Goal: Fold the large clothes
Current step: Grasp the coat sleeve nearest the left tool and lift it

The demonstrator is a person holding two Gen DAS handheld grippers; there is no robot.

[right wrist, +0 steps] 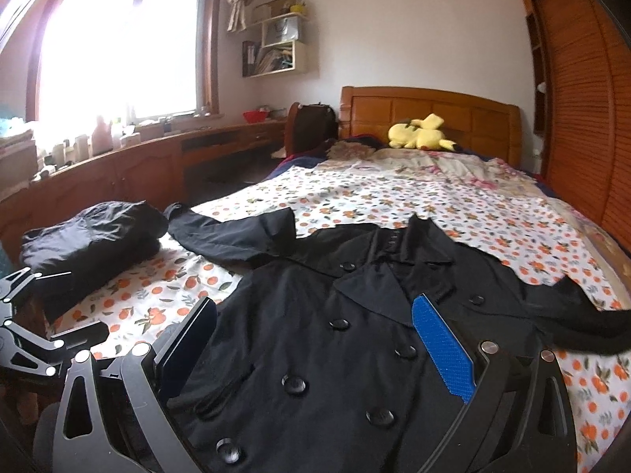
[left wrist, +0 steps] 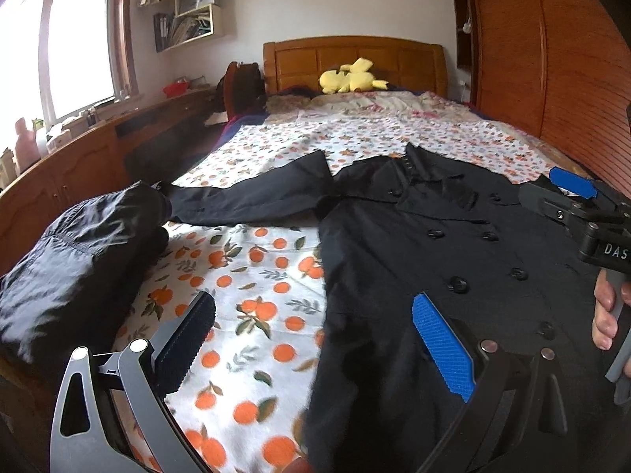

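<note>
While both tools hover above it, the black double-breasted coat of soft woven cloth (right wrist: 339,339) lies front-up and unfolded on the bed sheet printed with oranges (left wrist: 252,276), its collar toward the wooden headboard (right wrist: 430,116) and one sleeve (left wrist: 252,197) stretched out sideways toward a bundle of dark, already bunched clothing (left wrist: 79,252) at the bed's edge. The left gripper (left wrist: 315,347) stands wide open over the coat's hem edge and the bare sheet, holding nothing. The right gripper (right wrist: 315,349) is likewise wide open and empty, poised over the buttoned front panel. In the left wrist view the right tool appears at the frame's edge, with the person's hand (left wrist: 607,315) on its handle. A yellow plush toy (right wrist: 418,132) rests near the headboard, well apart from the coat. Judged from its drape and wrinkles, the coat is limp but fairly heavy, likely to sag and slide between layers; seamed edges such as shoulder, cuff or hem probably offer firmer purchase than the flat front, and the round buttons (right wrist: 294,384) are best avoided.
</note>
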